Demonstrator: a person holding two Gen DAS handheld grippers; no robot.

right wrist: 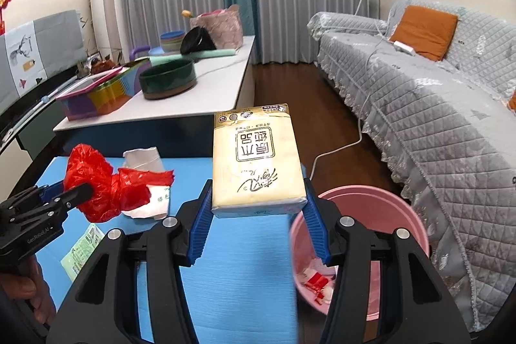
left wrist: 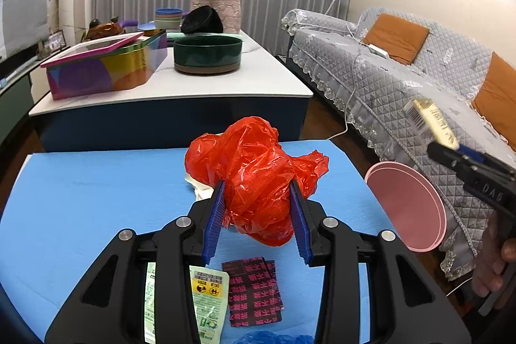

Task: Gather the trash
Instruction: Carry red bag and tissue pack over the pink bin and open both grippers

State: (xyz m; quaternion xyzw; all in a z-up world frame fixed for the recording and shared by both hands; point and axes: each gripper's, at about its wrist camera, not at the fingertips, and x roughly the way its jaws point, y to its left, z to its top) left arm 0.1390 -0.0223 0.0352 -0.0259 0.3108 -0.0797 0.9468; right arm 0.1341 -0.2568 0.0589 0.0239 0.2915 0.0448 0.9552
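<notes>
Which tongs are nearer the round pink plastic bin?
Right. The right tongs, gripping a yellow tissue pack, are beside the round pink plastic bin; the left tongs, clamping a red plastic bag, are farther away.

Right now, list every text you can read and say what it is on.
"原木纯品", upside down, on the tissue pack in the right gripper.
"DAS" on the right gripper's body.
"GenRobot.AI" on the left gripper, which holds the red bag.
Sachet: pink characters, too blurred to read.
Green packet: print too small to read.
</notes>
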